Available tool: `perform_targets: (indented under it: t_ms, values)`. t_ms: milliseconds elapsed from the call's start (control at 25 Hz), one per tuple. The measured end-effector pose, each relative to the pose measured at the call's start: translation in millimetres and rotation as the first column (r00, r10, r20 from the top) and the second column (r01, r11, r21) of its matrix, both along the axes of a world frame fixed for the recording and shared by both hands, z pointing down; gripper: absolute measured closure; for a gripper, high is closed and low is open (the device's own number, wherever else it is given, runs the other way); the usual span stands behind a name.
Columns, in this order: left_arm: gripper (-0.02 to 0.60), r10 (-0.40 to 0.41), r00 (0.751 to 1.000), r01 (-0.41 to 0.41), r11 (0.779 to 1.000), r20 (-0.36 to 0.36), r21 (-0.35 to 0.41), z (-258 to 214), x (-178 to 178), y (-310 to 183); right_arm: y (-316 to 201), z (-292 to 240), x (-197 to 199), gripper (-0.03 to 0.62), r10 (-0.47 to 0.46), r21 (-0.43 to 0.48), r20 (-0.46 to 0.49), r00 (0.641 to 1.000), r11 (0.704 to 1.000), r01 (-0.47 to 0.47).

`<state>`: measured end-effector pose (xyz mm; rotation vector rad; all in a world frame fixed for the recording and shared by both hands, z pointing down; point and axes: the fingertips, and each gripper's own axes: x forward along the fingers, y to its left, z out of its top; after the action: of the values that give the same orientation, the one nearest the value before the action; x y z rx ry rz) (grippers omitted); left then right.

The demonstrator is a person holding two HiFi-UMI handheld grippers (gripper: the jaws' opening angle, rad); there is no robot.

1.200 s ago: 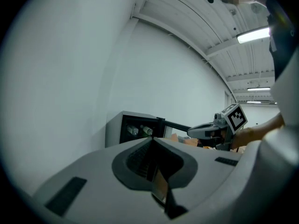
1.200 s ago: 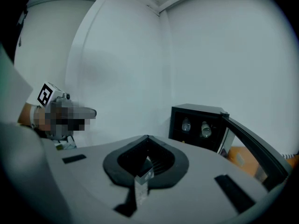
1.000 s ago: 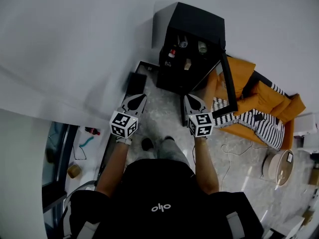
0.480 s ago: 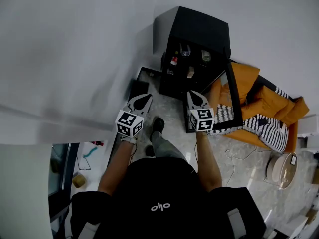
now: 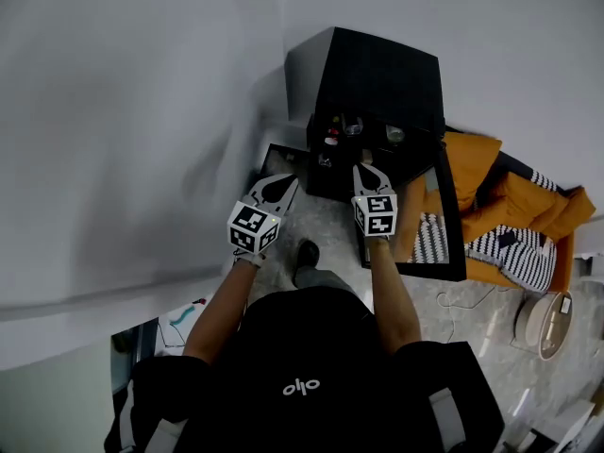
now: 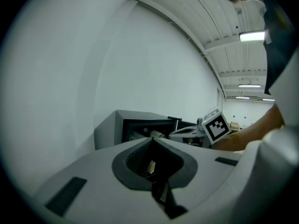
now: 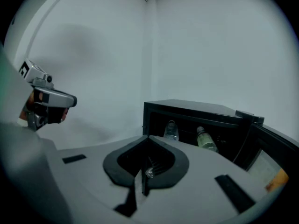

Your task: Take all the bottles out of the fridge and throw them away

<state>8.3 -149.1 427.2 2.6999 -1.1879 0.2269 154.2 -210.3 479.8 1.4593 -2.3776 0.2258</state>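
A black mini fridge (image 5: 377, 78) stands on the floor against the wall with its door (image 5: 447, 225) swung open to the right. Inside it I see a red-capped bottle (image 5: 331, 138) and clear bottles (image 5: 352, 125) (image 5: 394, 133). In the right gripper view two clear bottles (image 7: 171, 130) (image 7: 205, 140) stand on the fridge's upper shelf. My left gripper (image 5: 282, 188) is shut and empty, just left of the fridge's front. My right gripper (image 5: 370, 172) is shut and empty, in front of the fridge opening and short of the bottles.
An orange seat (image 5: 514, 201) with a striped cloth (image 5: 500, 245) lies right of the door. A dark flat frame (image 5: 276, 155) lies on the floor left of the fridge. A round white object (image 5: 545, 324) sits far right. A white wall (image 5: 142, 111) runs along the left.
The person has walked closer to the fridge. Both grippers have moved forward toward its opening and stayed shut.
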Motion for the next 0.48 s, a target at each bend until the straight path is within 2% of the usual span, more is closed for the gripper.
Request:
perform_targets:
  t_ms: [320,480]
  values:
    - [0.575,0.035,0.999,-0.035,0.999,0.033,-0.018,20.5,17.3,-57.7,-66.7,36.3,3.6,0.587,0.06,-0.037,0.046,0.997,0.998,-0.059]
    - [0.575,0.03,0.999,-0.029,0.999,0.018,-0.046,29.9,25.2,-81.2,-94.2,56.2,10.2,0.489,0.086,-0.094,0.049,0.995,0.992,-0.081]
